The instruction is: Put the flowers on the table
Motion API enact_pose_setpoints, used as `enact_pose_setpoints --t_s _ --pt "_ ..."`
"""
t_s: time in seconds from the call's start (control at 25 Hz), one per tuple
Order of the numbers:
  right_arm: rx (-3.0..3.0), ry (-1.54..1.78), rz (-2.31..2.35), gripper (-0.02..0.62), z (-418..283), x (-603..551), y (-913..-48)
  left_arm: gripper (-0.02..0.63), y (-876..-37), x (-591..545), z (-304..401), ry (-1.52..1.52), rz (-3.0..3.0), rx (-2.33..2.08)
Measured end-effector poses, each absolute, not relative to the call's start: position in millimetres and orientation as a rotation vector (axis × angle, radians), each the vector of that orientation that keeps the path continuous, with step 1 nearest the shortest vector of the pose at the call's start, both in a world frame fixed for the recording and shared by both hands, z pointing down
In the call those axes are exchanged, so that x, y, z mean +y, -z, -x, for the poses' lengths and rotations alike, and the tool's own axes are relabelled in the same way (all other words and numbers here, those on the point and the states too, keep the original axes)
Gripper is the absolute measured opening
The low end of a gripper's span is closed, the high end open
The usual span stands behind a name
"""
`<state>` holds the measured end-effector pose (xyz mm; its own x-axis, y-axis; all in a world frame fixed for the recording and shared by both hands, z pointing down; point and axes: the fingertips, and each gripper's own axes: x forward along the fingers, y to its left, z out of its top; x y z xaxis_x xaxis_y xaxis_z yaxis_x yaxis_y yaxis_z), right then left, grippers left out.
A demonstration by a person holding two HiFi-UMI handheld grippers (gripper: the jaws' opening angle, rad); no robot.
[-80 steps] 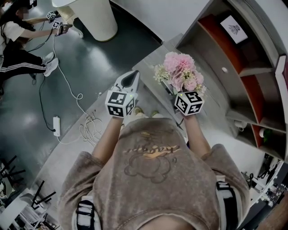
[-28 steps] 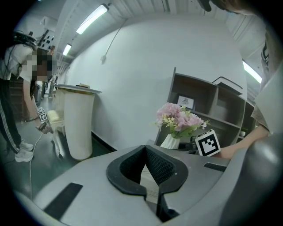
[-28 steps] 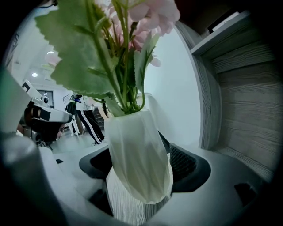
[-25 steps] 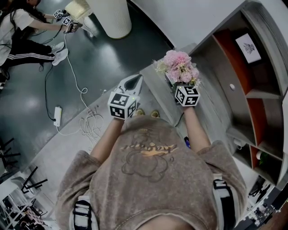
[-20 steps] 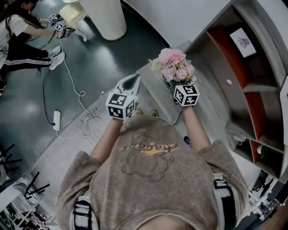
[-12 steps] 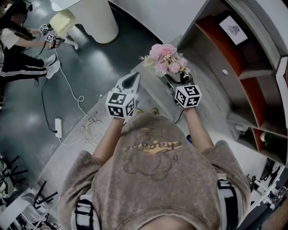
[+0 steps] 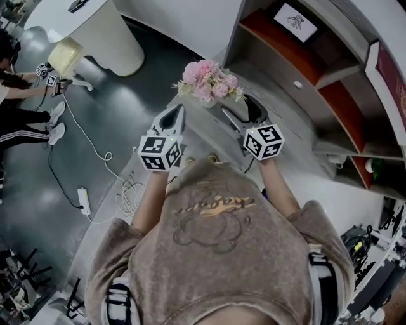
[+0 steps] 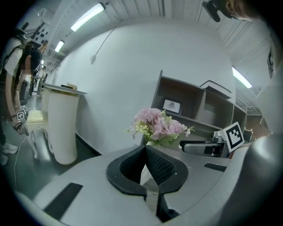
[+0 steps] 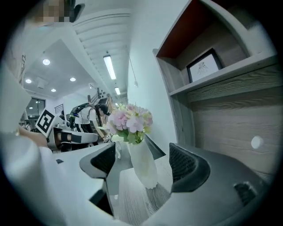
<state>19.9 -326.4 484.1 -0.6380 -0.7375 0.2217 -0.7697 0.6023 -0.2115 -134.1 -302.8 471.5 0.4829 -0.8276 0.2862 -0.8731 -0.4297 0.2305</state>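
Two grippers are in view: the left gripper (image 7: pixel 175 114) and the right gripper (image 7: pixel 240 113), each with one marker cube (image 7: pixel 160 152). There is one bunch of flowers (image 7: pixel 208 81) in one vase (image 9: pixel 142 165), one table (image 7: pixel 202 127), one framed picture (image 7: pixel 294 19) (inside the shelf (image 7: pixel 279 47)) — and one power strip (image 7: pixel 83 195) on the floor (image 7: pixel 95 114).

Reads as a large lab or studio hall with a home-style corner. Left of the left tool (image 7: pixel 174 116): dark polished floor (image 7: pixel 51 171) with loose cable (image 7: pixel 130 189) and power strip (image 7: pixel 83 197), second person (image 7: pixel 22 117) seated there holding marker cubes (image 7: pixel 44 68); strip lights (image 8: pixel 87 16) overhead. Right of the right tool (image 7: pixel 244 114): shelf unit (image 7: pixel 282 47) with framed picture (image 7: pixel 294 17).
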Motion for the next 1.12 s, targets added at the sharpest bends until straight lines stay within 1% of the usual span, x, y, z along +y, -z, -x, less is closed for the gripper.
enact_pose_setpoints --t_s 0.08,0.16,0.36,0.72,1.12 --pt "-2.716 -0.439 -1.287 0.361 -23 -321 -478 0.018 -469 -303 133 -0.176 -2.392 -1.433" --pt "-2.728 -0.437 -1.279 0.335 -24 -315 -474 0.018 -467 -302 133 -0.166 -2.392 -1.441" --pt "-2.743 -0.406 -1.268 0.198 -25 -304 -470 0.018 -464 -299 131 -0.151 -2.395 -1.458" --pt "-2.729 -0.347 -1.311 0.004 -26 -295 -471 0.018 -465 -290 139 -0.142 -2.377 -1.486" --pt "-2.689 -0.334 -1.36 0.0 -25 -299 -477 0.018 -468 -280 151 -0.129 -2.346 -1.525"
